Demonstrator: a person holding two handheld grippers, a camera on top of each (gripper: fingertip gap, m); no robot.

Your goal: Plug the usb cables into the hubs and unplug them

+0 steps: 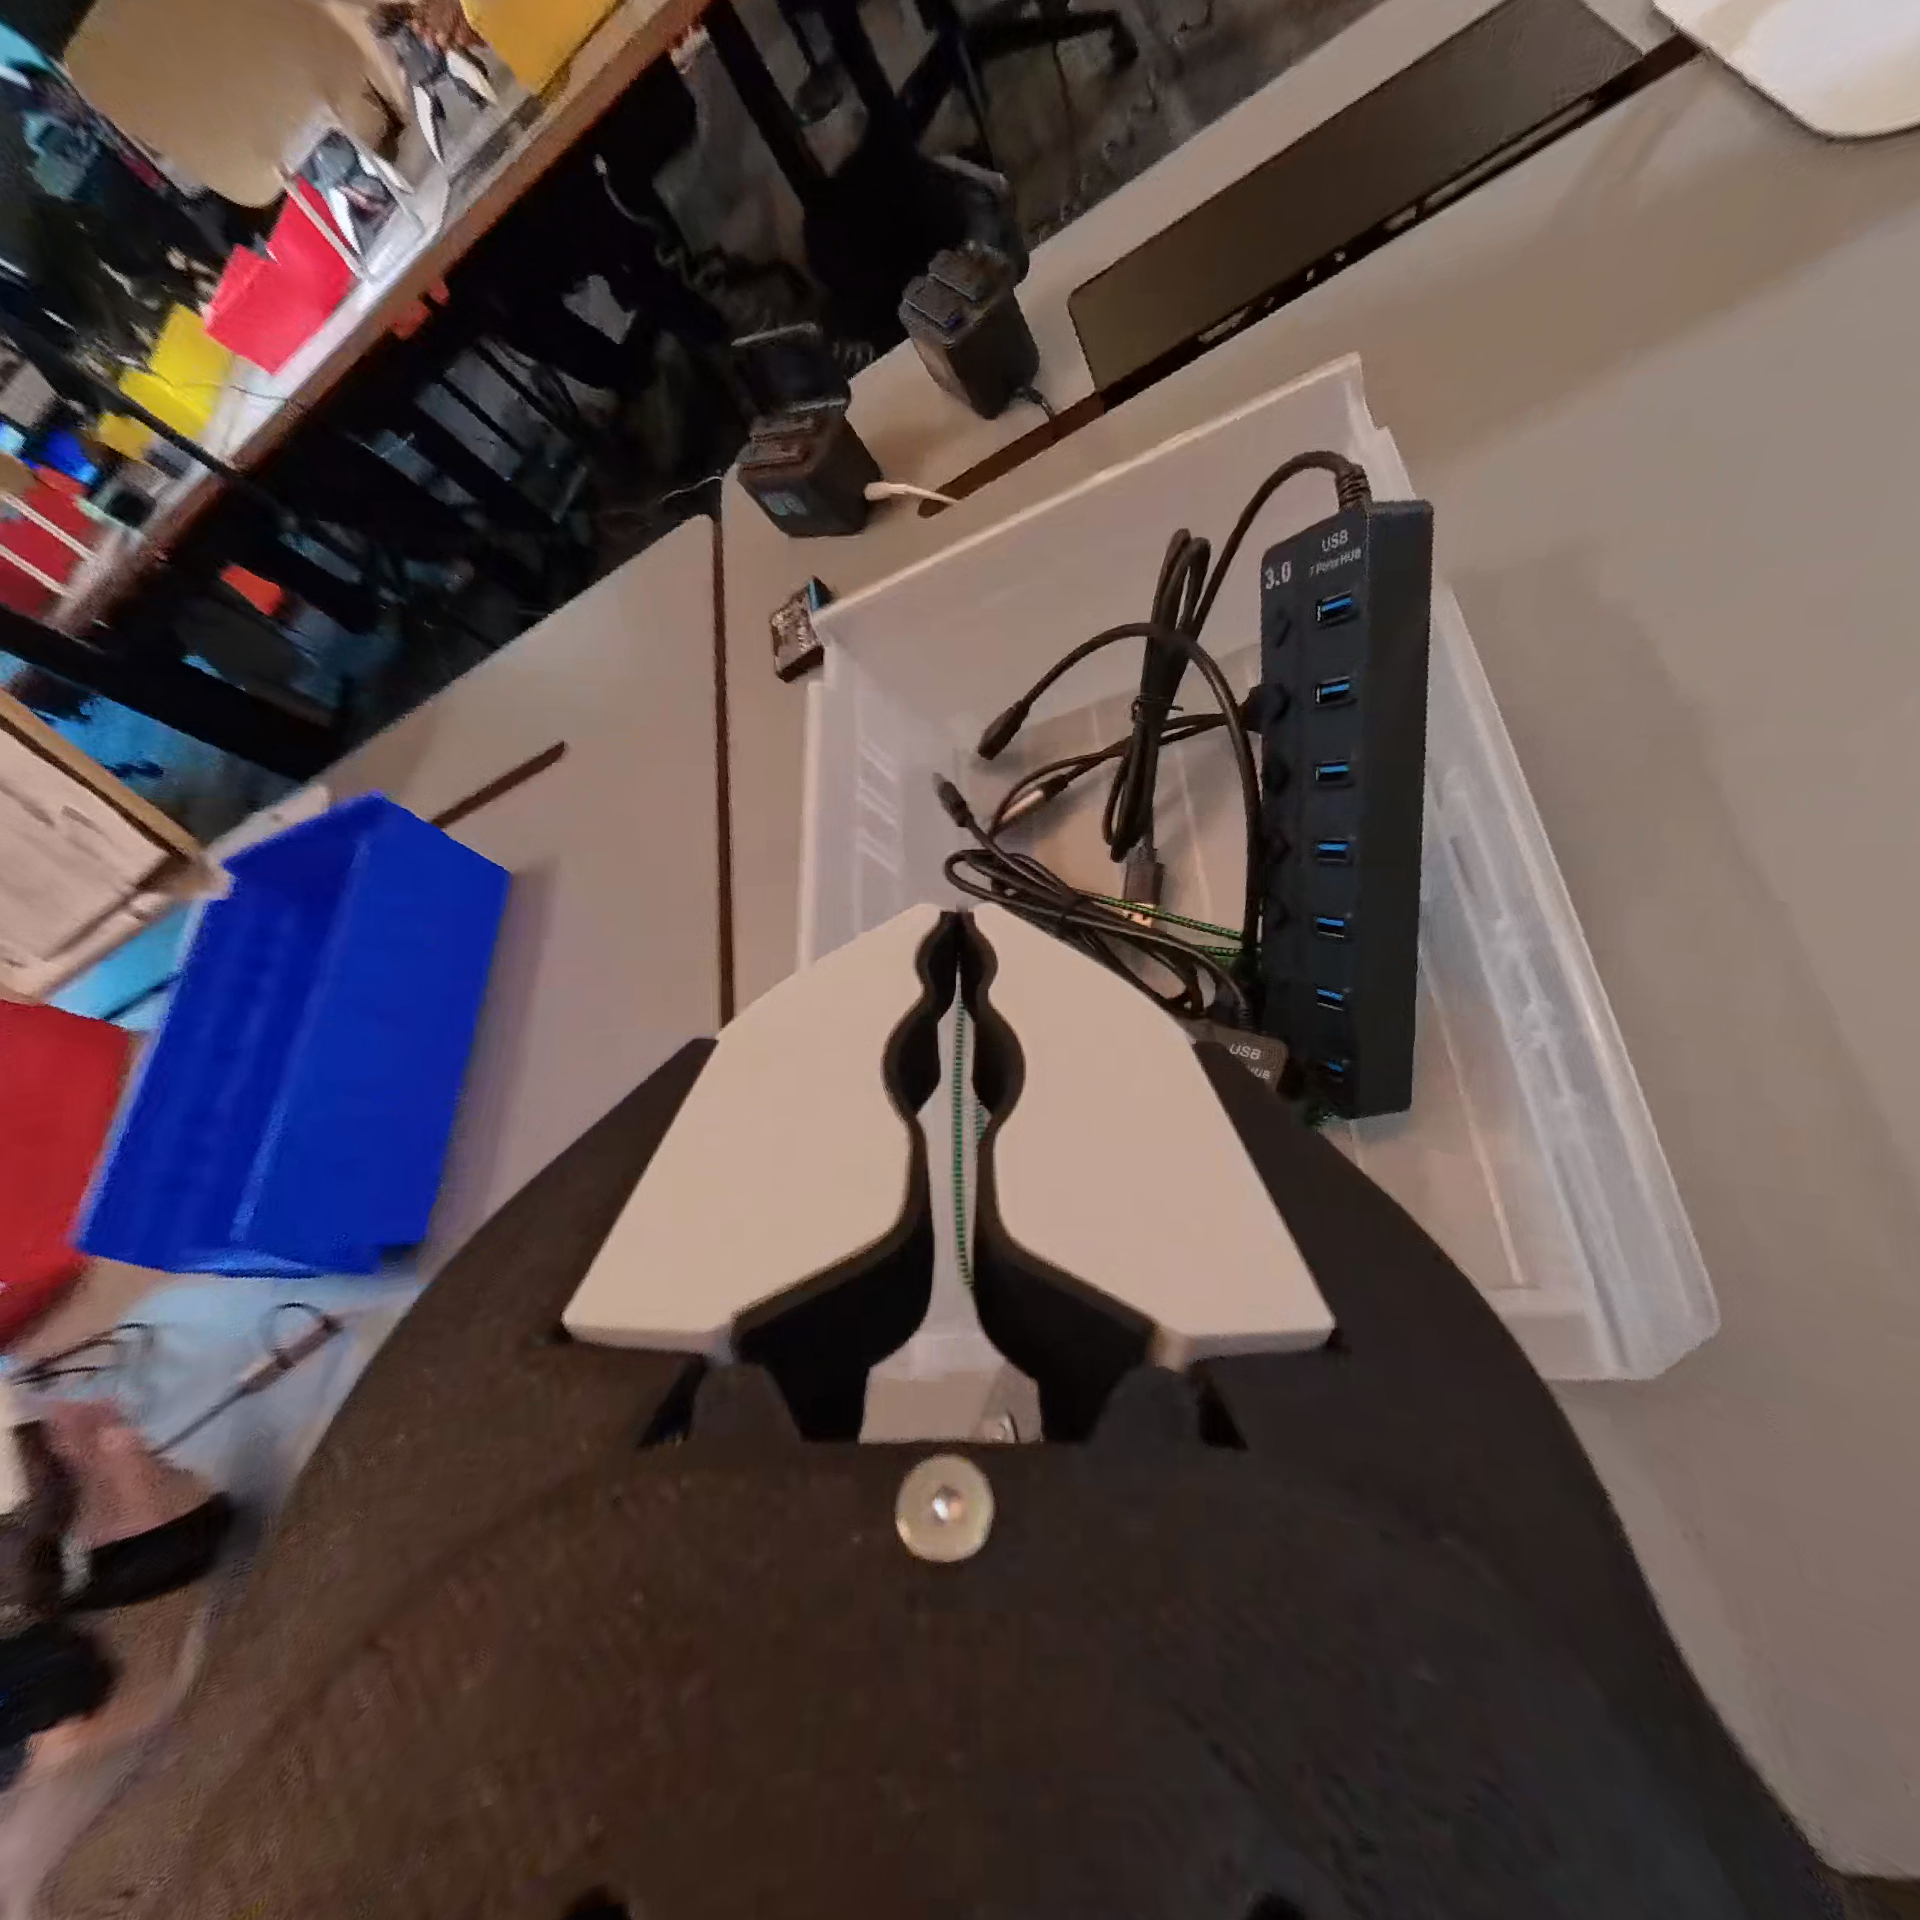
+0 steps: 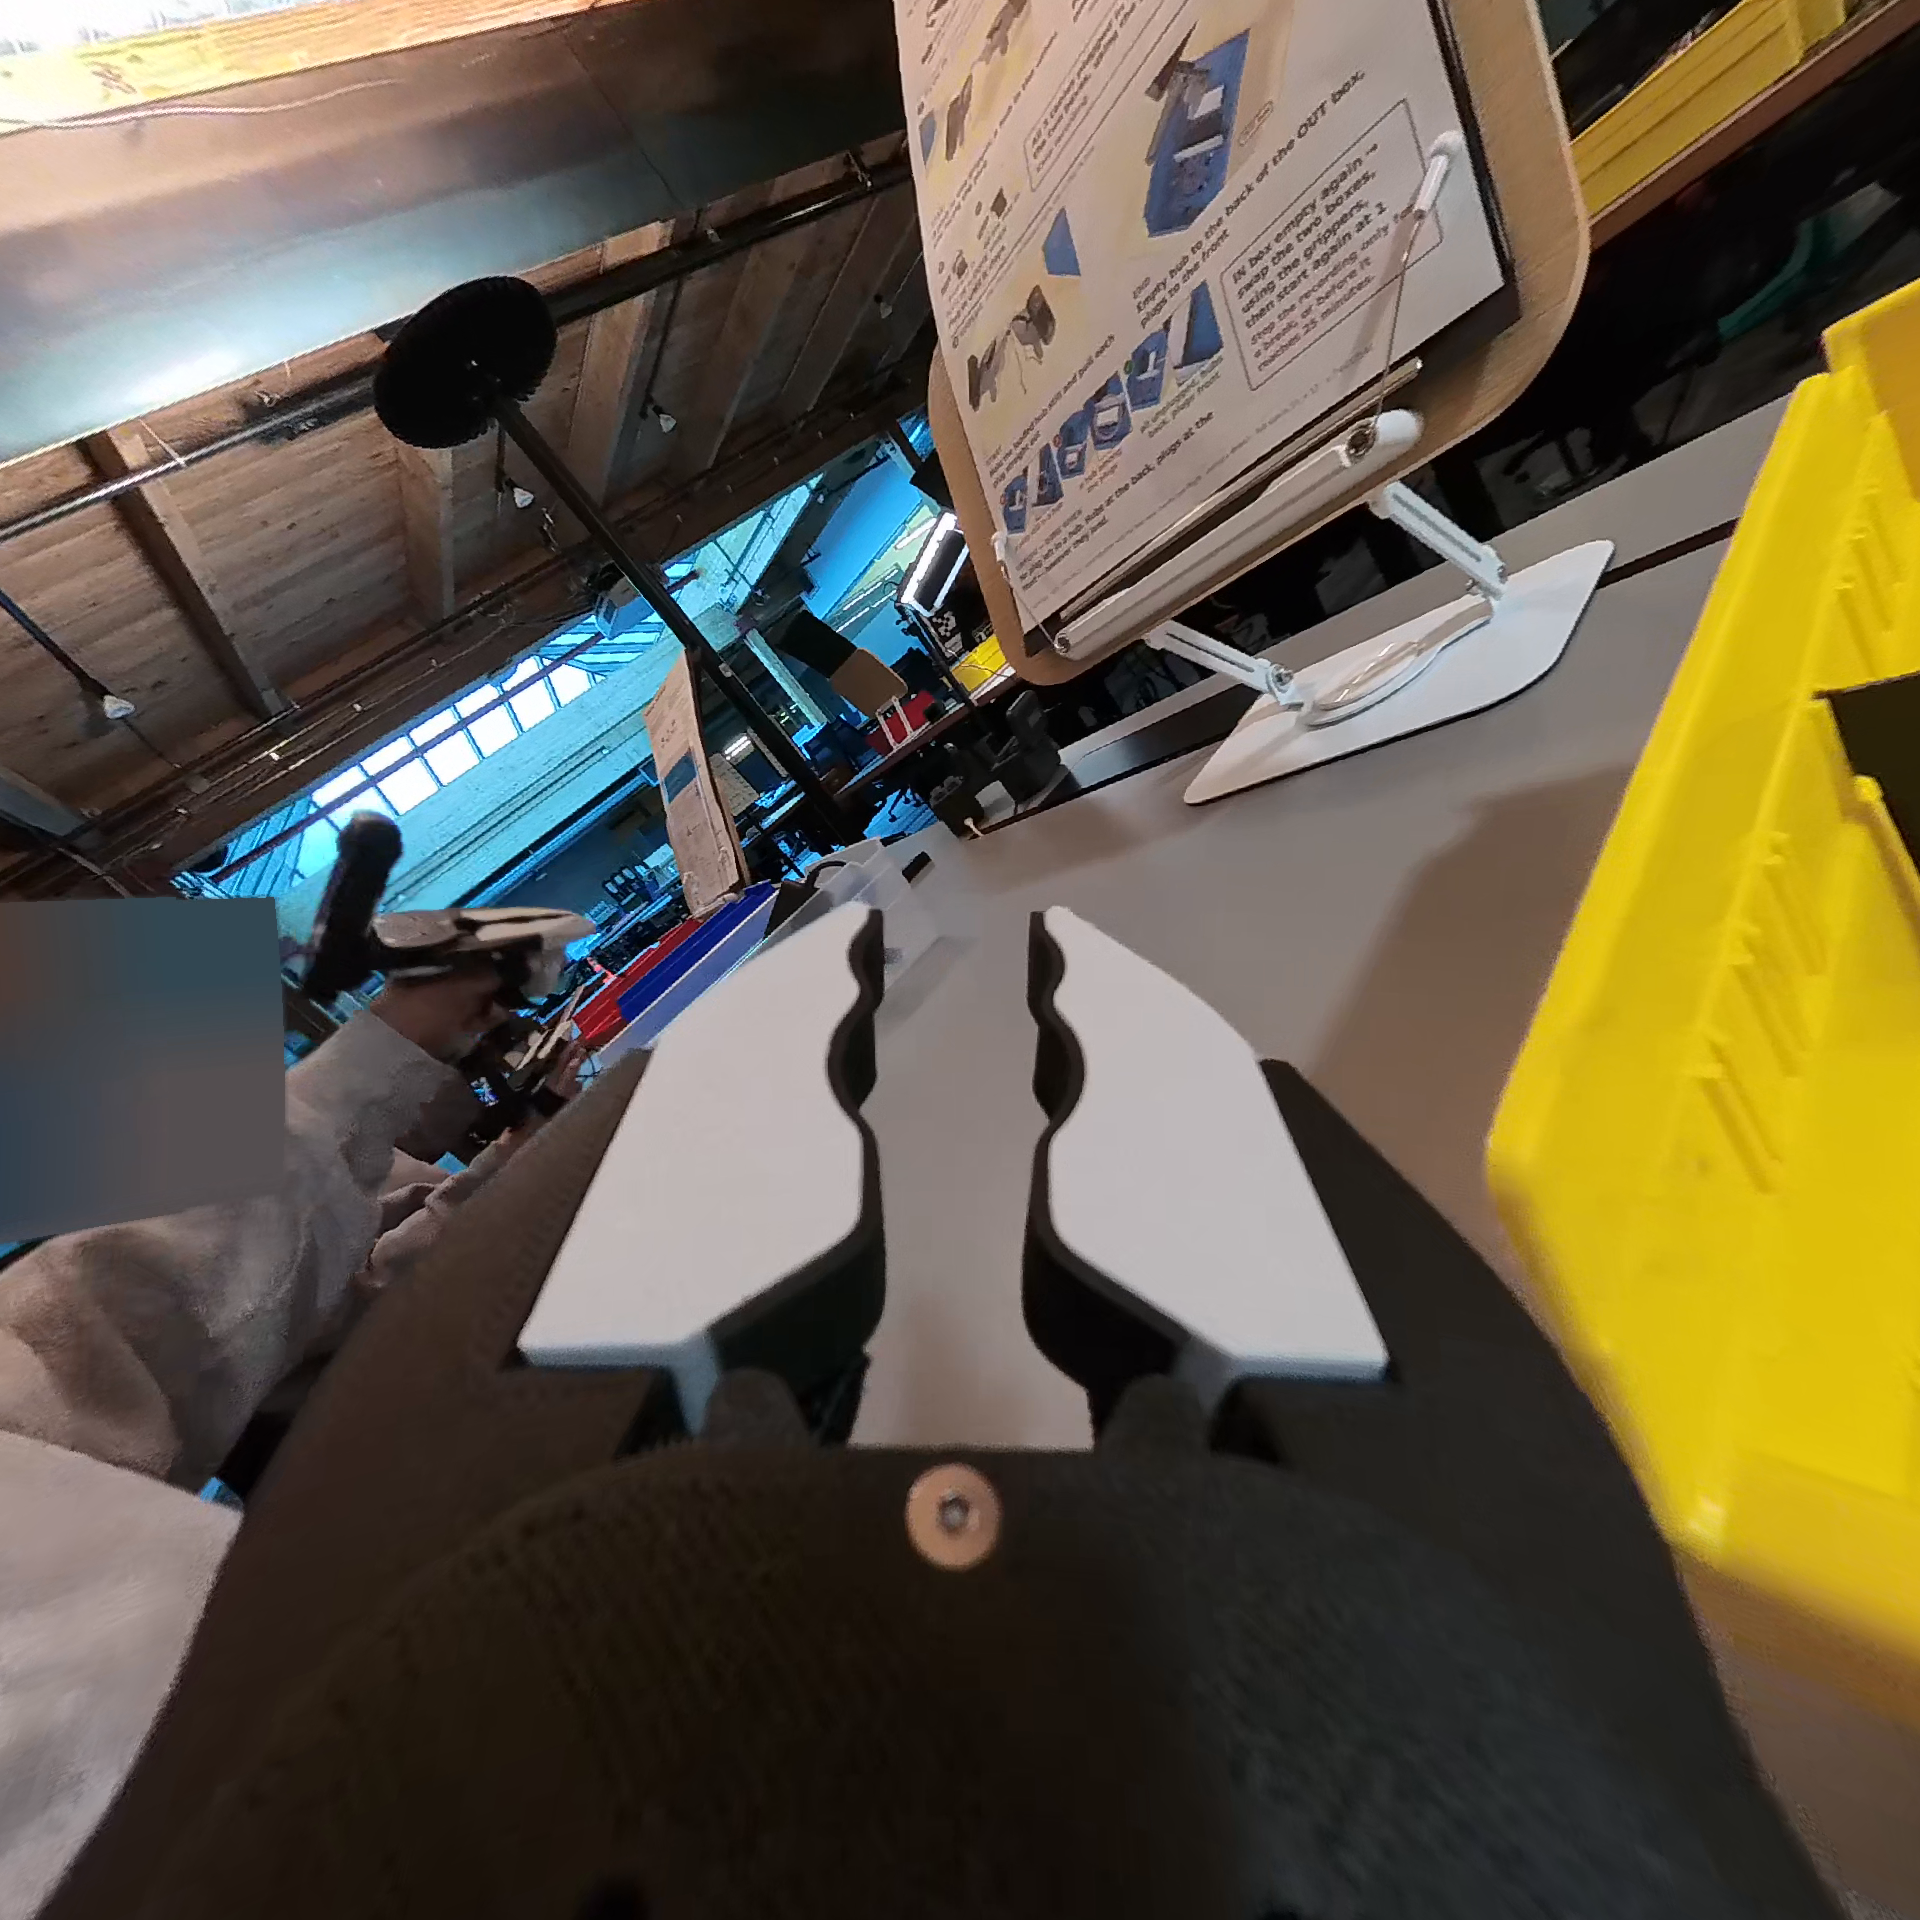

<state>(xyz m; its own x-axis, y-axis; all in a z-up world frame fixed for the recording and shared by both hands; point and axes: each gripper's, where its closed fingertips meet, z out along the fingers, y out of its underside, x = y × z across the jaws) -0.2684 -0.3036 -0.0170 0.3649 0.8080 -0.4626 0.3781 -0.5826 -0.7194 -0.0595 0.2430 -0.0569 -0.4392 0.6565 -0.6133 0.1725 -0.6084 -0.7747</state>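
Observation:
A black multi-port USB hub [image 1: 1345, 821] with blue ports stands on its edge along the right wall of a clear plastic tray [image 1: 1558, 1195]. Loose black cables [image 1: 1153, 748] lie in a tangle in the tray to the hub's left. My left gripper [image 1: 957, 925] is over the tray's near end, shut at the tips on a green braided cable [image 1: 966, 1101] that runs down between the fingers. A second black hub [image 1: 1242, 1055] peeks out beside the right finger. My right gripper [image 2: 956, 925] is open and empty, low over the grey table [image 2: 1299, 914].
A blue bin [image 1: 301, 1049] and a red bin [image 1: 42, 1132] sit left of the tray, with black chargers [image 1: 971, 332] behind it. A yellow bin [image 2: 1714, 1039] stands close on the right gripper's right. A document stand [image 2: 1226, 312] is ahead. A person's sleeve [image 2: 156, 1351] is at left. The gap from one gripper's tips to the other's is roughly 60 cm. My right tips are about 50 cm from the black multi-port USB hub [image 1: 1345, 821], my left tips only 15 cm.

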